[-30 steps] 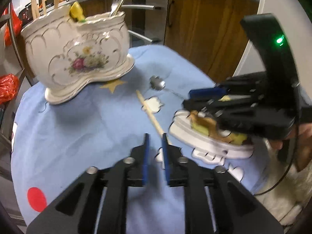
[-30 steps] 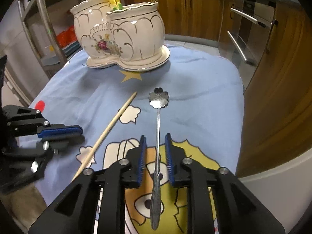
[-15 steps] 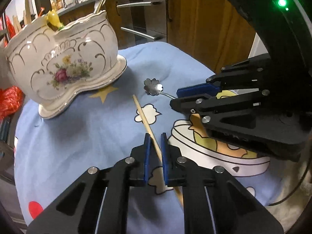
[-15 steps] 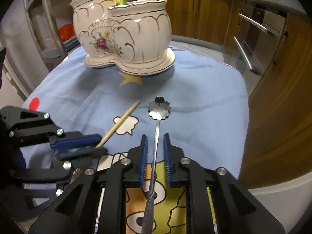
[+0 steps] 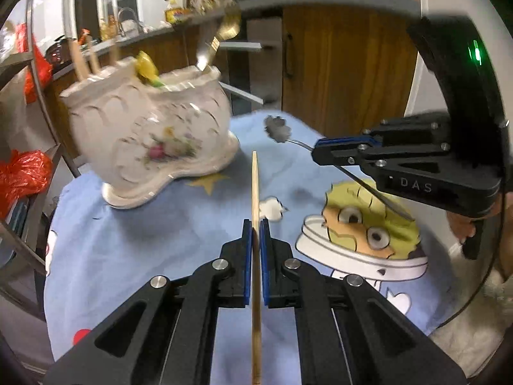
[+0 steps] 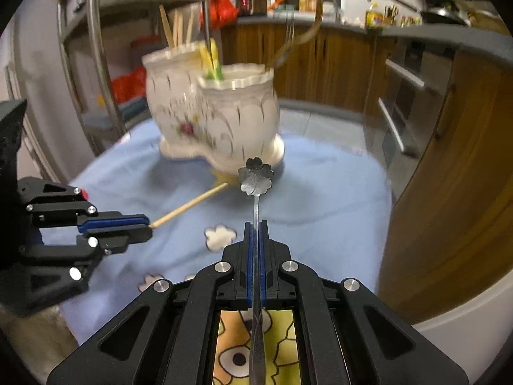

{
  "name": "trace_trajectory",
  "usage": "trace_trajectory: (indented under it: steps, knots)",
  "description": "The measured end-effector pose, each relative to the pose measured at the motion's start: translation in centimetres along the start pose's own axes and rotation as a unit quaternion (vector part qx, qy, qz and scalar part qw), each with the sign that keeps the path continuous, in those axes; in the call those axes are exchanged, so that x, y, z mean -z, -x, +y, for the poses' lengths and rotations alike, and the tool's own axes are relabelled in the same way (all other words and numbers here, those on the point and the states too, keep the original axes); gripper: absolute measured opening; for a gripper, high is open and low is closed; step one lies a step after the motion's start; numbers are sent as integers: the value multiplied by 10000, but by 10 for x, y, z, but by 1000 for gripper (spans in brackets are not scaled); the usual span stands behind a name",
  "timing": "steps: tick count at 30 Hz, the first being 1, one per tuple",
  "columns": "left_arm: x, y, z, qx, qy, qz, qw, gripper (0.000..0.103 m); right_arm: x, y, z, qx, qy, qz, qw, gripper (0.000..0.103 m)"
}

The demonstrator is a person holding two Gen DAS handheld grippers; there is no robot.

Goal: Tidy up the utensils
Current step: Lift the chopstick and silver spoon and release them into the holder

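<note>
My left gripper (image 5: 255, 224) is shut on a wooden chopstick (image 5: 255, 186) and holds it above the blue cloth, tip pointing at the holder. My right gripper (image 6: 255, 226) is shut on a metal spoon with a flower-shaped bowl (image 6: 255, 179), also lifted. The white floral ceramic utensil holder (image 5: 150, 128) stands at the back left, with chopsticks, a yellow item and a fork in it. It also shows in the right wrist view (image 6: 218, 122). Each gripper shows in the other's view: the right gripper (image 5: 315, 152) and the left gripper (image 6: 148, 224).
A blue cartoon-print cloth (image 5: 128, 240) covers the table. A metal rack with red bags (image 5: 22, 173) stands at the left. Wooden kitchen cabinets (image 6: 449, 160) and drawer handles lie behind and to the right. The table edge drops off at the right.
Both grippers closed on their utensils and lifted them off the cloth: the left took the chopstick, the right took the spoon. Both moved toward the holder.
</note>
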State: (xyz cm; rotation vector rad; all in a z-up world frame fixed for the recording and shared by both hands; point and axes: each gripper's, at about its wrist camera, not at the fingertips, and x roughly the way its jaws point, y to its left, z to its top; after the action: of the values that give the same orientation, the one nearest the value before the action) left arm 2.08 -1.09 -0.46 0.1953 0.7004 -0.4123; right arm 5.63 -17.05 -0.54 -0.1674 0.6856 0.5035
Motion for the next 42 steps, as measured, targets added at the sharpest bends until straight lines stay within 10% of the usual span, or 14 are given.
trace_trajectory:
  steps: [16,30,42]
  knots:
    - [-44,88,88,-62,857,-2343,9684,5,-56,29,10,-294,-554,-1784,9820,4]
    - [-127,37,165,-13,1488,-3063,9402,5,-135,-22,-1,-318,-991,-2637,9590,4]
    - [-130,-6,163,-448,1338,-3415,9292,5,-143,-64,8,-25,-615,-2904,9549,4]
